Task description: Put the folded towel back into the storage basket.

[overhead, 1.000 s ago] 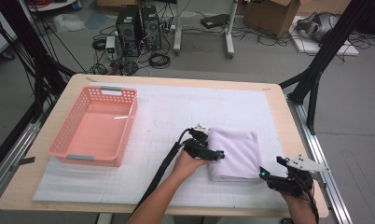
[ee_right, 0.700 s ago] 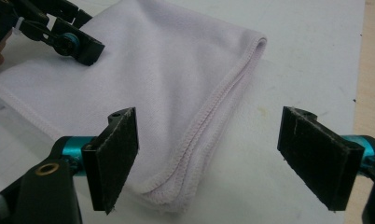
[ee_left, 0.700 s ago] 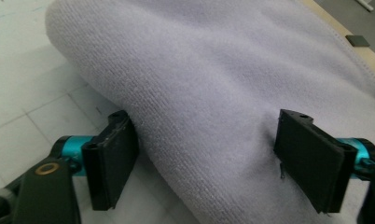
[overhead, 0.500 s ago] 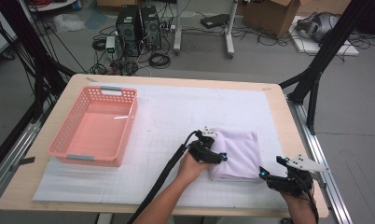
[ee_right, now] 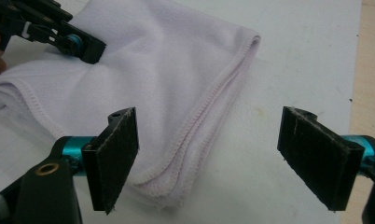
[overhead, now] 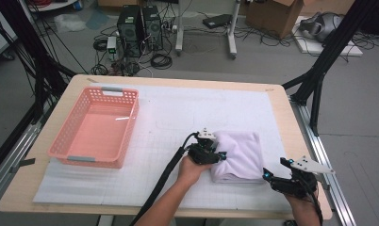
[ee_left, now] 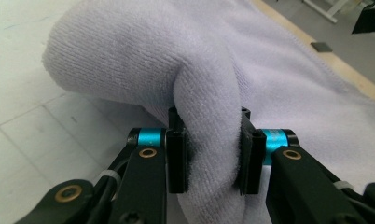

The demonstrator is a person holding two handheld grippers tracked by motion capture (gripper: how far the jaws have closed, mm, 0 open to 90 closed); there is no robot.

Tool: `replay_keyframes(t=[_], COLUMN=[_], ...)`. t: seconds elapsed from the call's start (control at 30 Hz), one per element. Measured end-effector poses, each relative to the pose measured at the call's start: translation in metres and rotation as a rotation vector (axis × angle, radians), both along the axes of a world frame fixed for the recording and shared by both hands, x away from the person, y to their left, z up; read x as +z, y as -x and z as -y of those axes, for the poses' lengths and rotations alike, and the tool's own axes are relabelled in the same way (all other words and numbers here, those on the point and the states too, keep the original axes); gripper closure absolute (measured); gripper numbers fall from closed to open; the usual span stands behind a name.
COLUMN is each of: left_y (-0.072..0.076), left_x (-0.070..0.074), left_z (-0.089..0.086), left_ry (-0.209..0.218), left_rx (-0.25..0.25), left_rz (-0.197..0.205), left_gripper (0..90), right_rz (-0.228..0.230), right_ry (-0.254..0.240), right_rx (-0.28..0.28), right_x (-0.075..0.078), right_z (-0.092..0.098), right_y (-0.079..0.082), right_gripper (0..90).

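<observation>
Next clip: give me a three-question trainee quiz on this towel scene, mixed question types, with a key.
1. True or false: the left claw has pinched a fold of the lilac towel between its pads.
2. Multiple choice: the right claw is
A. shut on the towel
B. open, near the towel's corner
C. inside the basket
3. Short answer: what lies inside the pink basket?

Key
1. True. The jaws have just been closing, and in the left gripper view the cloth bulges between the pads.
2. B. Its pads stand wide apart by the towel's stitched corner and press on nothing.
3. Nothing; its floor is bare.
</observation>
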State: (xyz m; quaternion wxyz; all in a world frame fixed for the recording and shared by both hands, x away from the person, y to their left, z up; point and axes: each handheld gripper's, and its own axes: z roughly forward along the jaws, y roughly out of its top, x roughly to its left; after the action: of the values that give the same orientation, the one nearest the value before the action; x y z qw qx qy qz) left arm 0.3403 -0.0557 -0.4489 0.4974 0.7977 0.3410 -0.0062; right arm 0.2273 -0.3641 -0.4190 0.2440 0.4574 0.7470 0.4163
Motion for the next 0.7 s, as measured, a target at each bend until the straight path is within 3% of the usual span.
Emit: replay_keyframes(t=[0.27, 0.7], left_y=[0.002, 0.005], left_x=[0.01, 0.034], left_z=[-0.016, -0.061], left_ry=[0.034, 0.087], left_rx=[-0.007, -0.007], left_rz=[0.049, 0.125], left_gripper=[70.5, 71.1], right_rz=[0.002, 0.007], right_ry=[0.001, -0.002], right_rx=[0.002, 0.008], right_x=[0.0, 0.001], right_z=[0.0, -0.002], right_y=[0.001, 0.0], right_gripper=[19.2, 19.2])
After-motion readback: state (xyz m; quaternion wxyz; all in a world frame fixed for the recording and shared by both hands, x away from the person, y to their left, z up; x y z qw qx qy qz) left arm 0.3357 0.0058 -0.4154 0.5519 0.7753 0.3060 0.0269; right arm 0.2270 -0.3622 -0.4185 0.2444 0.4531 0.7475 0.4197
